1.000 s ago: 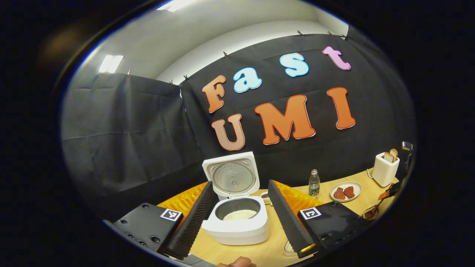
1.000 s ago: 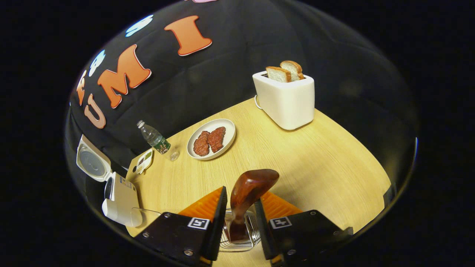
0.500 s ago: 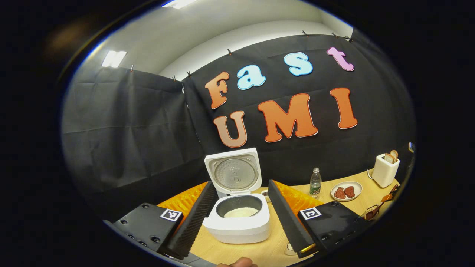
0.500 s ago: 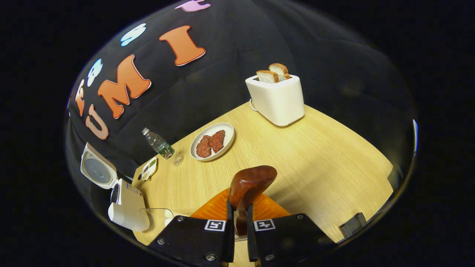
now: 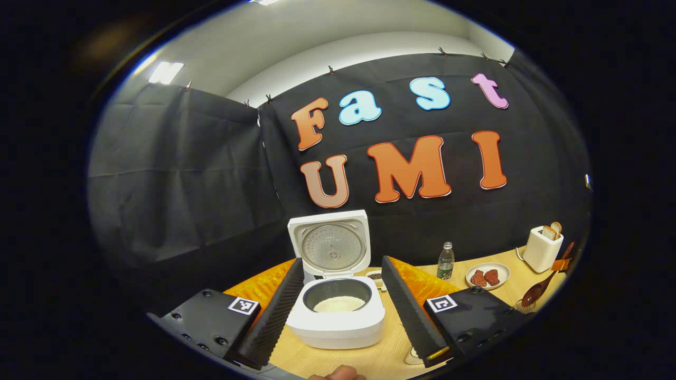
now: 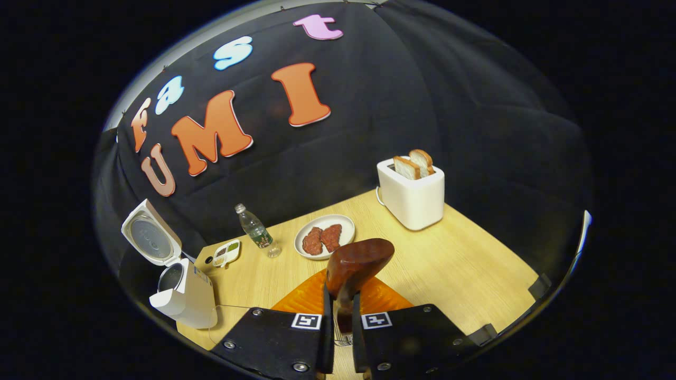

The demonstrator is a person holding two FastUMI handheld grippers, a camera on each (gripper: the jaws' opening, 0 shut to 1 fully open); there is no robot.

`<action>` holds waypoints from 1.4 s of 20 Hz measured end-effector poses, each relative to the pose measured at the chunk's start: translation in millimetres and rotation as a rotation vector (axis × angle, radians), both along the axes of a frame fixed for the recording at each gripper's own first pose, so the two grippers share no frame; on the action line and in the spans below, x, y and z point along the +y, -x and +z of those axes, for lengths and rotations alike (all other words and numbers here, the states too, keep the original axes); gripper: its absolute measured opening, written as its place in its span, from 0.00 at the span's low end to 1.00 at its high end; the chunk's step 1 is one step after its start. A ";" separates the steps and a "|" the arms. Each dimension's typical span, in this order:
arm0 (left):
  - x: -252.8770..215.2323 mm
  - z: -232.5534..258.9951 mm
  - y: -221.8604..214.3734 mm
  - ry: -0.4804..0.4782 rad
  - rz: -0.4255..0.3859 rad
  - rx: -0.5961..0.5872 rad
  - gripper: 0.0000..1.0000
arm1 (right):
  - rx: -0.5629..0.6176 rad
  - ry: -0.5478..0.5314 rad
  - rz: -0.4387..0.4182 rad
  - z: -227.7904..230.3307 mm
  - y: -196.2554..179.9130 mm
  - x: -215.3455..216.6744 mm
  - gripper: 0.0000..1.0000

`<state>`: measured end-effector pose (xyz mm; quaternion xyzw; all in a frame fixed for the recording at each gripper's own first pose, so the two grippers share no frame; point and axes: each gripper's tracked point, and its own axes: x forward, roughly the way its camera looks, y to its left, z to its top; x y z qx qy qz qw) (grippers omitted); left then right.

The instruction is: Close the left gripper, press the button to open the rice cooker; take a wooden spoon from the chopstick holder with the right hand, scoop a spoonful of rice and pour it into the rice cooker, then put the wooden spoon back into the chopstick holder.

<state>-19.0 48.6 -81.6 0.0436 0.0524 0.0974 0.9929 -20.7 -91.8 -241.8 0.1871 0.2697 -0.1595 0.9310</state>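
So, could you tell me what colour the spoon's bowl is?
Glossy reddish-brown wooden spoon, clearest in the right gripper view.

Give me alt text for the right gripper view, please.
The right claw is shut on a wooden spoon, bowl up, above a wooden table. Beyond stand a toaster, a plate of meat, a water bottle and the open rice cooker.

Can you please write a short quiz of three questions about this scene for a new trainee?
1. True or false: the rice cooker has its lid shut.
2. What does the right gripper hold? A) water bottle B) wooden spoon C) toast
3. Fill in: the plate carrying two pieces of meat lies between the water bottle and the ____.

Key: 1. False, the lid stands open. 2. B, the wooden spoon. 3. The toaster.
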 end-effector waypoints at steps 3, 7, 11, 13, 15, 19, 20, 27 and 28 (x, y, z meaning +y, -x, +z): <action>20.4 -8.0 -4.4 0.059 0.015 0.012 1.00 | -0.050 -0.027 0.080 27.1 -14.9 39.8 0.13; 56.0 -22.2 -4.9 0.084 0.057 0.046 1.00 | -0.071 -0.062 0.212 34.4 -31.1 104.3 0.13; 70.8 -32.8 -7.0 0.073 0.059 0.075 1.00 | -0.028 -0.033 0.313 10.5 -35.4 150.9 0.14; 75.4 -36.3 -7.5 0.067 0.062 0.081 1.00 | 0.005 -0.025 0.357 -4.2 -30.8 166.0 0.13; 81.0 -40.0 -7.9 0.067 0.069 0.089 1.00 | 0.043 0.021 0.385 -23.3 -25.8 172.5 0.13; 90.6 -51.8 -8.2 0.071 0.083 0.116 1.00 | 0.093 0.198 0.457 -55.9 -22.1 183.7 0.14; 92.9 -53.4 -6.3 0.070 0.086 0.121 1.00 | 0.096 0.244 0.468 -62.0 -22.9 185.6 0.14; 108.7 -61.8 -0.8 0.048 0.111 0.149 1.00 | 0.110 0.432 0.513 -102.1 -9.0 202.6 0.13; 111.7 -62.0 -1.2 0.048 0.113 0.153 1.00 | 0.098 0.443 0.509 -102.4 -6.4 205.7 0.13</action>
